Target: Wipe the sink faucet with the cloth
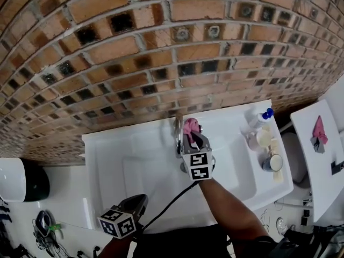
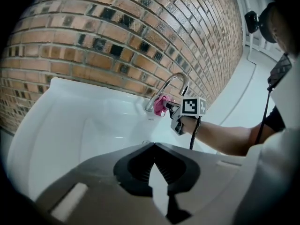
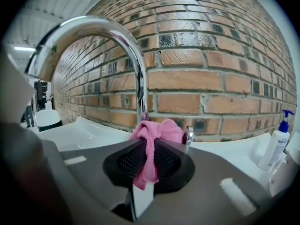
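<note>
Right hand-held gripper [image 3: 149,144] is pinching the cloth [image 3: 157,131] bunched, pressing the wad against the faucet [image 3: 136,74] base (left hand-held gripper [image 2: 153,165] closed, empty, parked clear).

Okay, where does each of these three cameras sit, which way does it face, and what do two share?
Head view: on the person's head, looking steeply down at the sink; left gripper, right gripper and right forearm show.
Left gripper view: on the left gripper, facing across the sink toward the brick wall; its shut, empty jaws show.
Right gripper view: on the right gripper, close at the faucet; its jaws clamp the pink cloth.
Shared: all show the cloth at the faucet.
</note>
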A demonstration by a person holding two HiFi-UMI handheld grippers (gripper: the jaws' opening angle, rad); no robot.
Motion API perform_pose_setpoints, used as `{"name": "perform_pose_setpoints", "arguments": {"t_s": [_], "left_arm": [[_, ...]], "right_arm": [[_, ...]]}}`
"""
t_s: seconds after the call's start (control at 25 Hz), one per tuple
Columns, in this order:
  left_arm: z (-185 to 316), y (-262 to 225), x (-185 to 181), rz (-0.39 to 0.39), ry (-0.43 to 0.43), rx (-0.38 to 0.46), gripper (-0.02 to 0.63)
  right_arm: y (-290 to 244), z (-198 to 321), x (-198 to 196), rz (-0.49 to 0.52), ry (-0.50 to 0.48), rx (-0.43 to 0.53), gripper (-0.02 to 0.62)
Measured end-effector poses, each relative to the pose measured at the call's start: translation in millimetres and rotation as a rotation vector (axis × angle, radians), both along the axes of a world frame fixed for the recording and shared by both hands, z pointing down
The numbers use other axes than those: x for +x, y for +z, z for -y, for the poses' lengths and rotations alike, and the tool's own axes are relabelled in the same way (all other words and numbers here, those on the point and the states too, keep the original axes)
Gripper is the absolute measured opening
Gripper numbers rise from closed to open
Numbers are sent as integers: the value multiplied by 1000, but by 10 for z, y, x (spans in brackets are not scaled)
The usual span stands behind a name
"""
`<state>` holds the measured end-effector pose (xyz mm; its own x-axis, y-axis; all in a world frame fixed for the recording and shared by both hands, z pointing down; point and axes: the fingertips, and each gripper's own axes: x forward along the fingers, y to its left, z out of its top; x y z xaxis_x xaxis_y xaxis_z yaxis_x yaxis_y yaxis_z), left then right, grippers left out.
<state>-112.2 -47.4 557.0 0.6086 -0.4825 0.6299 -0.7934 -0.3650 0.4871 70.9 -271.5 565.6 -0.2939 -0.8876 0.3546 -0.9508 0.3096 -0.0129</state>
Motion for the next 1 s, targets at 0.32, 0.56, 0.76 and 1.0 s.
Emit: {"name": "perform_pose_setpoints", "arguments": {"t_s": [0.32, 0.56, 0.76, 1.0], "left_arm": [[-62, -16, 117, -5, 2, 9, 6], [-127, -45, 85, 0, -32, 19, 6], [-238, -7, 9, 12, -70, 4, 6], [-325, -36, -71, 21, -108, 0, 6]], "right_arm": [[286, -168, 3, 76, -96, -156, 40], [684, -312, 71, 158, -81, -296, 37], [741, -320, -85, 185, -129, -315, 37], [558, -183, -336, 250, -170, -255, 37]]}}
